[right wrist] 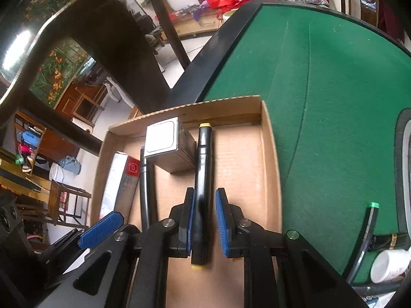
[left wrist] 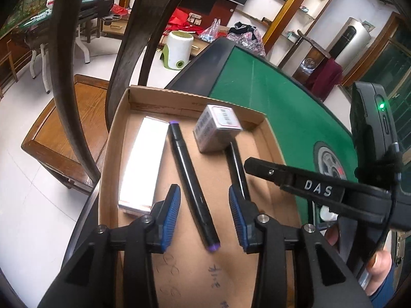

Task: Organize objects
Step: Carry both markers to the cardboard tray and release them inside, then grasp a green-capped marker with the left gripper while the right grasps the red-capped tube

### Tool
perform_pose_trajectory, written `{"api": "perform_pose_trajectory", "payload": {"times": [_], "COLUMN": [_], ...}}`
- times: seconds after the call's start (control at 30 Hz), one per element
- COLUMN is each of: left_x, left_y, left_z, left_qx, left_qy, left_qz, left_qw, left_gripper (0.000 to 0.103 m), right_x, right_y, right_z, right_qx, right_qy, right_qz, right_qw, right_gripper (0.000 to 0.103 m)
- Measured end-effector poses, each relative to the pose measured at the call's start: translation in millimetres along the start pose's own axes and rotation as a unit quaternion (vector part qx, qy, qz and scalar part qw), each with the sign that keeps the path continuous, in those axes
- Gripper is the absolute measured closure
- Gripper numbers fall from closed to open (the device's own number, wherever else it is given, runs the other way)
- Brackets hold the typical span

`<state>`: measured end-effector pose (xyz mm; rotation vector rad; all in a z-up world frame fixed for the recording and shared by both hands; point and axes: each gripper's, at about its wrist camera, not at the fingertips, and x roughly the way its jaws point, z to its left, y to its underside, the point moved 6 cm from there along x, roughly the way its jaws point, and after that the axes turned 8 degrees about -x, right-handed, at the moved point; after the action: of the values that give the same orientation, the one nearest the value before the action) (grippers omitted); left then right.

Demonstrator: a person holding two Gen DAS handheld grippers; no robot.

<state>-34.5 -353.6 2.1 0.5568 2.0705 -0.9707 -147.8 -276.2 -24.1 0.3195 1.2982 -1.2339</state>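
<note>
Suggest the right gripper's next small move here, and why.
Probably open wider and lift away: the yellow-capped marker appears to lie on the cardboard tray floor, and the right gripper straddles it with a gap visible beside the pads, so it seems placed.

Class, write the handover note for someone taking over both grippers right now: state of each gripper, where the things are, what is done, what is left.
Left gripper: open, empty, hovering over the purple-capped marker lying in the cardboard tray.
Right gripper: jaws around the yellow-capped marker, low over the tray floor; the left pad touches, a sliver of gap on the right, so grip is uncertain.
Already in the tray: long silver box, small silver box, purple-capped marker.
Left: release the yellow-capped marker, then probably collect the green-capped marker on the green table, beside a white cup.
</note>
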Motion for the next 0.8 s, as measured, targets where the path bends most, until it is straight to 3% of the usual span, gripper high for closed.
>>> {"api": "perform_pose_trajectory", "payload": {"times": [0.2, 0.37, 0.6, 0.7, 0.8], "left_x": [-19.5, -35.5, -42.0, -27.1, -8.2], "left_y": [20.3, 44.7, 88.8, 110.0, 127.8], "left_z": [-18.4, -37.2, -96.7, -136.6, -164.2], "left_qx": [0.006, 0.027, 0.089, 0.117, 0.131], "left_qy": [0.021, 0.038, 0.066, 0.082, 0.091], "left_qz": [-0.006, -0.003, 0.012, 0.032, 0.056], "left_qw": [0.9998, 0.9989, 0.9937, 0.9893, 0.9856], "left_gripper": [0.060, 0.058, 0.052, 0.051, 0.051], "right_x": [-38.9, -81.0, -162.4, -186.7, -197.8], "right_y": [21.4, 60.4, 132.9, 163.3, 172.4], "right_z": [-6.1, -29.8, -131.9, -171.8, -193.5], "right_qx": [0.004, 0.000, 0.047, 0.089, 0.107], "right_qy": [-0.030, -0.049, -0.032, -0.030, -0.037], "right_qz": [-0.020, -0.039, -0.106, -0.124, -0.134], "right_qw": [0.999, 0.998, 0.993, 0.988, 0.984], "right_gripper": [0.084, 0.075, 0.066, 0.064, 0.064]}}
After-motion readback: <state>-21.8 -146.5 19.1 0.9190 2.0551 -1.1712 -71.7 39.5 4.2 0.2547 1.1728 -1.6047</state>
